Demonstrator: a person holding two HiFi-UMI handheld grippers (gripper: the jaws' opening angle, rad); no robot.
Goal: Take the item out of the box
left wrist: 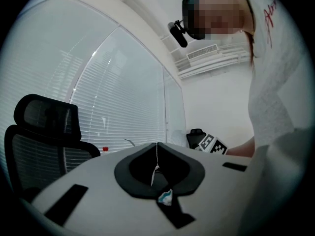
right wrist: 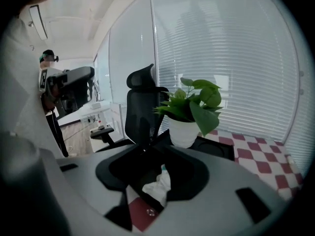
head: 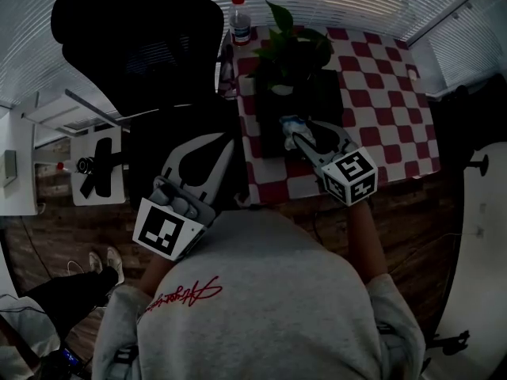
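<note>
- Right gripper [head: 299,137] reaches in over the near edge of the surface [head: 380,93]. Its jaws stand wide apart, and a crumpled white item [right wrist: 158,185] with a teal tip lies between them without either jaw visibly pressing on it.
- Left gripper [head: 228,138] is off the surface, beyond its left edge. Its jaws are drawn together to a thin seam, and a thin white-and-teal scrap [left wrist: 165,196] is caught in it; what the scrap is cannot be told.
- The surface carries a red-and-white checked cloth.
- A black office chair [head: 135,30] stands beside the surface's far left corner.
- A black box [right wrist: 216,149] lies along the left side of the surface.
- A potted plant [right wrist: 192,104] in a white pot stands in the far part of the box.
- A clear bottle [head: 240,20] with a red cap stands at the far left corner of the surface.
- The crumpled item is at the near end of the box, with checked cloth showing just under its near part. Whether it rests inside the box or just outside it cannot be told.
</note>
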